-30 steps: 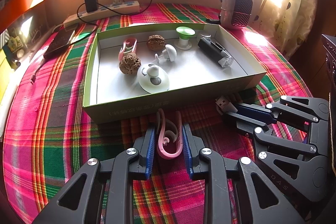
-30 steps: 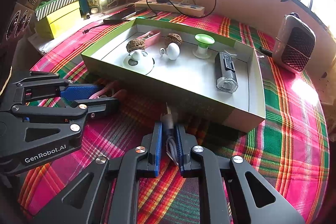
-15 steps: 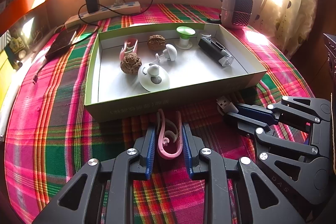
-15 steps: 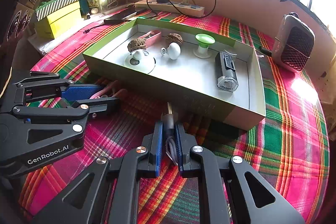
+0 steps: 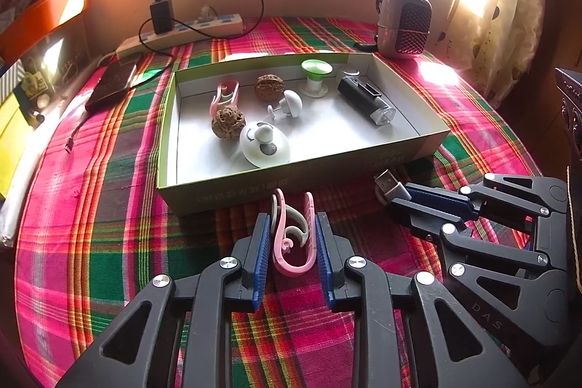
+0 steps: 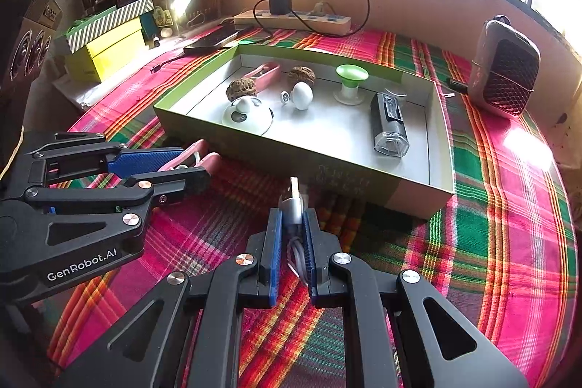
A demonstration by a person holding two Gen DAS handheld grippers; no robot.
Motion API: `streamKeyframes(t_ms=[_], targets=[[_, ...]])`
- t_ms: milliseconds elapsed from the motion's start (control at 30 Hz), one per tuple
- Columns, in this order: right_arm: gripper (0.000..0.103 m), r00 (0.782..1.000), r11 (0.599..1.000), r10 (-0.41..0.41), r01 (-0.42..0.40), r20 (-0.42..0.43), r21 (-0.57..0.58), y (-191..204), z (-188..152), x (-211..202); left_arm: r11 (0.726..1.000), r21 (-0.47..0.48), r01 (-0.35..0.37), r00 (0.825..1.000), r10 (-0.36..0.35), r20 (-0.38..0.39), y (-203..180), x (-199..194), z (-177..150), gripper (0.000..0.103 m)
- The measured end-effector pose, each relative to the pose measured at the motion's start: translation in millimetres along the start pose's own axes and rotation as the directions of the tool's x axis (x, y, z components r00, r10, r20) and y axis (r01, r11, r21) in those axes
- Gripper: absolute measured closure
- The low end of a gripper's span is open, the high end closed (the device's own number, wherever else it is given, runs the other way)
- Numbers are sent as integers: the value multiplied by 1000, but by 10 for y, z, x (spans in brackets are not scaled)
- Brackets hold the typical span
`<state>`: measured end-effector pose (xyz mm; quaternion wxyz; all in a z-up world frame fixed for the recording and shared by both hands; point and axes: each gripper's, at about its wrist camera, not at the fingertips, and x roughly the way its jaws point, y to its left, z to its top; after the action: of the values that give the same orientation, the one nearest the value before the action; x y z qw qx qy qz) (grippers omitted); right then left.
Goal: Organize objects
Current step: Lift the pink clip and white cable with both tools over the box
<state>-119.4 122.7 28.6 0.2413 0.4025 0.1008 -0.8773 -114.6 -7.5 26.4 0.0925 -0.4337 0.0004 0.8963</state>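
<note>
My left gripper (image 5: 293, 224) is shut on a pink clip (image 5: 293, 239), just in front of the green box (image 5: 225, 195). In the right wrist view the same left gripper (image 6: 192, 166) shows at the left with the pink clip (image 6: 189, 160) sticking out past its pads. My right gripper (image 6: 291, 224) is shut on a white USB cable (image 6: 291, 202), its metal plug pointing at the box's near wall (image 6: 327, 170). In the left wrist view that right gripper (image 5: 403, 197) holds the USB plug (image 5: 389, 182) beside the box. The box holds two walnuts, another pink clip, white and green knobs and a black torch (image 5: 365, 100).
The plaid cloth (image 5: 102, 206) covers the table. A power strip (image 5: 182, 31) with a charger and a dark phone (image 5: 112, 82) lie behind the box at the left. A small heater (image 5: 403, 22) stands at the back right. Yellow boxes (image 6: 105, 50) and a speaker (image 6: 25, 35) stand at the far left.
Both grippers have risen slightly with their loads. The box looks a little farther off in both views, and the USB plug is lifted clear of the cloth.
</note>
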Motion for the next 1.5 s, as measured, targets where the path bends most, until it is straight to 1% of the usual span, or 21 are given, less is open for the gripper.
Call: streamKeyframes(t_ms=[267, 500, 767, 1067, 1367, 1500], targets=[[91, 999, 999, 12, -13, 34, 30, -39, 40, -131, 1000, 0, 3, 1000, -3, 25, -25, -101, 60, 81], [91, 998, 998, 15, -19, 58, 66, -116, 109, -196, 1000, -10, 19, 999, -19, 50, -17, -152, 163, 81], [91, 995, 995, 1, -11, 98, 101, -280, 292, -266, 999, -24, 41, 998, -40, 56, -24, -94, 302, 81], [91, 998, 993, -6, -2, 69, 122, -443, 517, -50, 999, -17, 46, 997, -45, 59, -67, 43, 487, 81], [91, 998, 986, 38, -45, 49, 161, -600, 697, 183, 998, -35, 51, 998, -49, 46, -54, 265, 618, 81], [91, 998, 982, 59, -64, 32, 176, -660, 743, 297, 998, -33, 54, 998, -53, 28, -65, 373, 647, 81]])
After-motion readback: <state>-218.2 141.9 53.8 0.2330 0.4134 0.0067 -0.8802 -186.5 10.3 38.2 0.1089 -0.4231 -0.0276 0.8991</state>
